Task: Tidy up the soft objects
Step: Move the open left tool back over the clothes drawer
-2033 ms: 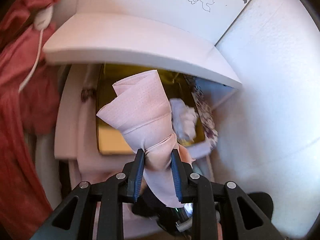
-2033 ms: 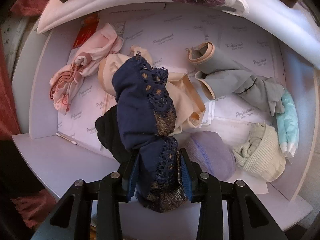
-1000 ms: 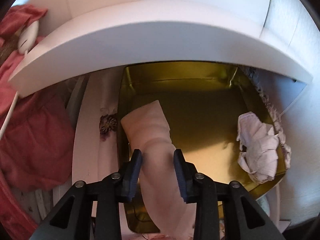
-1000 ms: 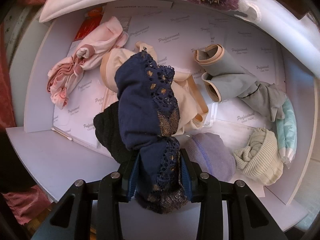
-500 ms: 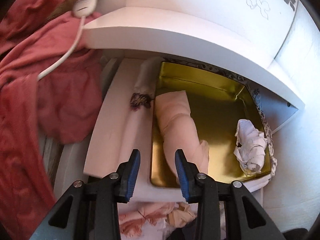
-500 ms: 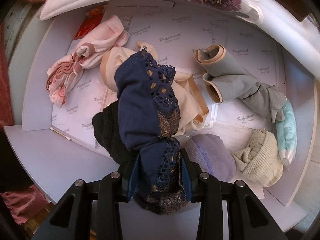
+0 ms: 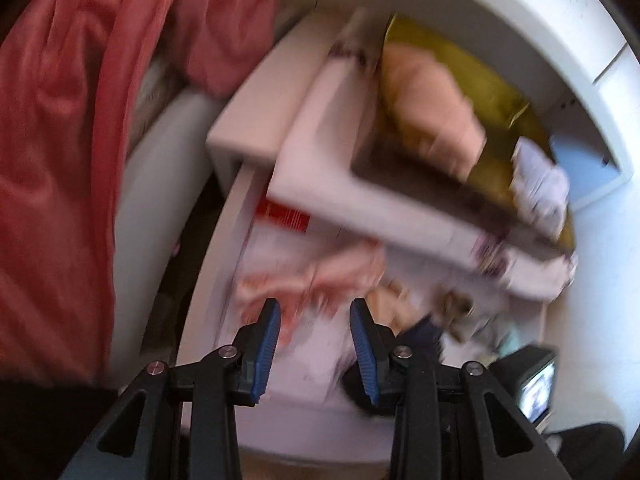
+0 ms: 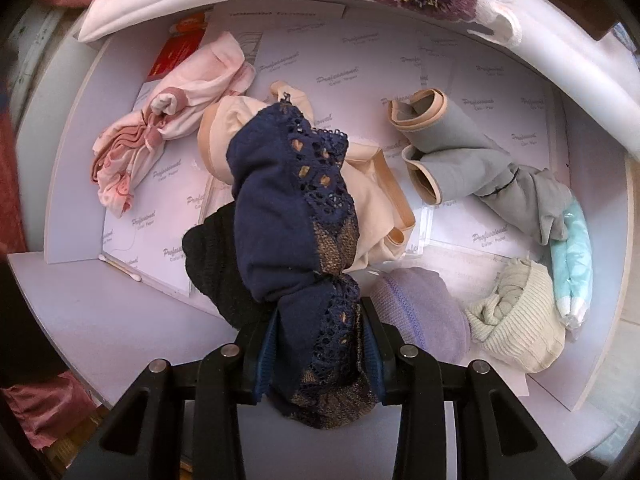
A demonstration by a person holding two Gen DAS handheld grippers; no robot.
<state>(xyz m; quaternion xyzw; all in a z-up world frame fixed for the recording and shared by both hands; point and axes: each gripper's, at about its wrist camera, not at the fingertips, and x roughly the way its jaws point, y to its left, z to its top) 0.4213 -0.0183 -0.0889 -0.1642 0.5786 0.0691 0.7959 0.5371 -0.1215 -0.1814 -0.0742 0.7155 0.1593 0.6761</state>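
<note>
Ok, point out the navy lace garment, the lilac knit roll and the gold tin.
navy lace garment (image 8: 288,216): right wrist view, plain fabric above the jaws.
lilac knit roll (image 8: 420,312): right wrist view, its rounded top.
gold tin (image 7: 496,96): left wrist view, blurred inner floor.

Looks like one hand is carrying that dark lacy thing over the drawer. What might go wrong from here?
1. The navy lace garment is pinched only near its lower end by the right gripper; most of it flops forward, so it might slip out or snag.
2. The left gripper is open and empty, and its view is blurred; heading for the pink garment, it may grab a neighbouring piece instead.
</note>
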